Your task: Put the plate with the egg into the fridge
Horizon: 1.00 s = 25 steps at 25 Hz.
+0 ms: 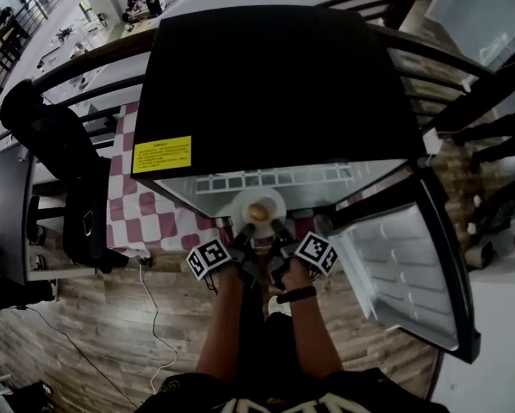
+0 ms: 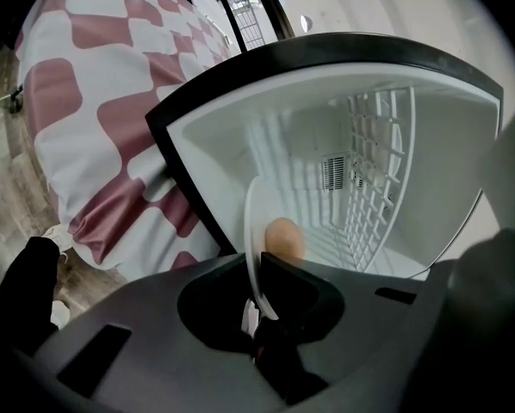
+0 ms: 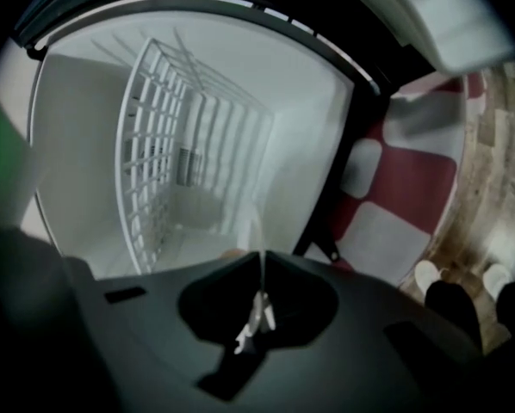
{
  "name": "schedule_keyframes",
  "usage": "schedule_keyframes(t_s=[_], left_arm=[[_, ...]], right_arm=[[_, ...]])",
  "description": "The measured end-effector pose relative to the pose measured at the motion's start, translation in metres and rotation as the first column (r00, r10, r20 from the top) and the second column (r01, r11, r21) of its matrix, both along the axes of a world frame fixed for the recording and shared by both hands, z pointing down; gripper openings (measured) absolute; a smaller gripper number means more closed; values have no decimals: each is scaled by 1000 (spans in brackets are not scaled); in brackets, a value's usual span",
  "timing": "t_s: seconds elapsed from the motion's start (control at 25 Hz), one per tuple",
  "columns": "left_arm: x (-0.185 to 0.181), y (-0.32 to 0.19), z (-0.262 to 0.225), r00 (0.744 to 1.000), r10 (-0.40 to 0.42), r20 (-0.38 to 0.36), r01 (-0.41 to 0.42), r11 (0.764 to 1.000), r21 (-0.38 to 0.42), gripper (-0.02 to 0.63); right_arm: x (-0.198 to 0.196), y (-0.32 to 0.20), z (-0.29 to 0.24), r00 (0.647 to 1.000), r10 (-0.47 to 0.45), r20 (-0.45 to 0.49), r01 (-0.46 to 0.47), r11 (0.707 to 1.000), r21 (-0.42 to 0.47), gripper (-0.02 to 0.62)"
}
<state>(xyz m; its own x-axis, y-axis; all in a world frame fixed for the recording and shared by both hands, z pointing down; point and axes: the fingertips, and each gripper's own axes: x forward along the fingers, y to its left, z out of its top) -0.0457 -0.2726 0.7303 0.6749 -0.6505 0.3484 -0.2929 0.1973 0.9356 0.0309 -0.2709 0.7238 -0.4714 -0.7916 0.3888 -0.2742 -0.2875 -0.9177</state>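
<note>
Insertion step: the left gripper [image 1: 245,231] and right gripper [image 1: 280,228], each clamped on the near rim of the plate [image 1: 240,203], hold it with the egg [image 1: 258,212] at the open fridge [image 1: 275,84] mouth; the next move probably calls for a steady, level push inward before release.

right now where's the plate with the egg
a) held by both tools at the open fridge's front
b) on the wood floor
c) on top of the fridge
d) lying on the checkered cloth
a: the left tool and the right tool each clamp the near rim of the plate, with the egg on it, at the open front of the fridge.
</note>
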Motion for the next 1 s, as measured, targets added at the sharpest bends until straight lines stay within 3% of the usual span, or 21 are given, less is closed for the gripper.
schedule_keyframes(t_s=[0.4, 1.0], left_arm=[[1, -15, 17, 998, 12, 54, -10, 999, -35, 46], [8, -28, 31, 999, 6, 46, -1, 995, -97, 46]], right_arm=[[2, -15, 21, 1000, 19, 0, -19, 999, -31, 29], [9, -27, 34, 997, 61, -38, -64, 994, -85, 29]])
